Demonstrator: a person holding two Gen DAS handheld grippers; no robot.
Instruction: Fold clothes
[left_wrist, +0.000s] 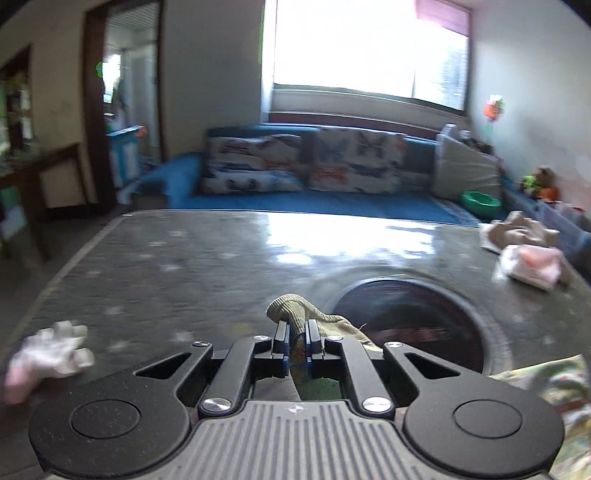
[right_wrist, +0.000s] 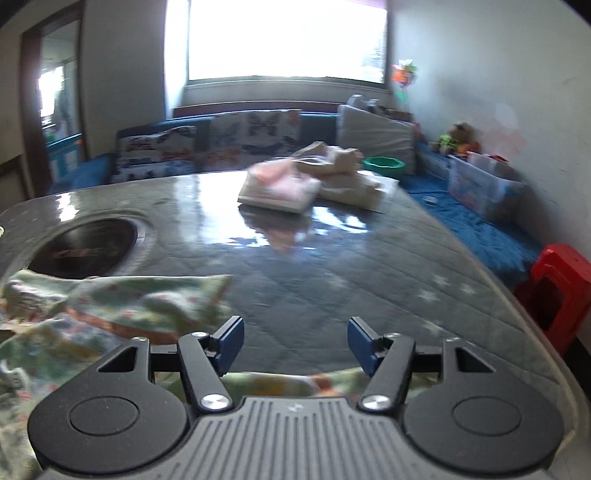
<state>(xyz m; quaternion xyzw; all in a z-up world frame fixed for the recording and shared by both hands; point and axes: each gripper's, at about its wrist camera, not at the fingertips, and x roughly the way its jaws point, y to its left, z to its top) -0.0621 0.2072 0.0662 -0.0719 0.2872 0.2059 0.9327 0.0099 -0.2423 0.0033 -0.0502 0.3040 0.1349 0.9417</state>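
Left gripper (left_wrist: 297, 341): clamped on an olive cuff (left_wrist: 295, 308), lifted beside the hob (left_wrist: 410, 328), likely to spread it. Right gripper (right_wrist: 295, 347): agape over the printed garment (right_wrist: 110, 306) (nothing held). Folded stack (right_wrist: 280, 184): beyond the hob, parked clear.

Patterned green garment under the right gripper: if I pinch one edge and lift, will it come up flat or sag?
Probably sag: the patterned green garment lies rumpled in soft folds. It looks thin, so likely light. On the glossy table it may slide if dragged. The open right gripper hovers over its near edge.
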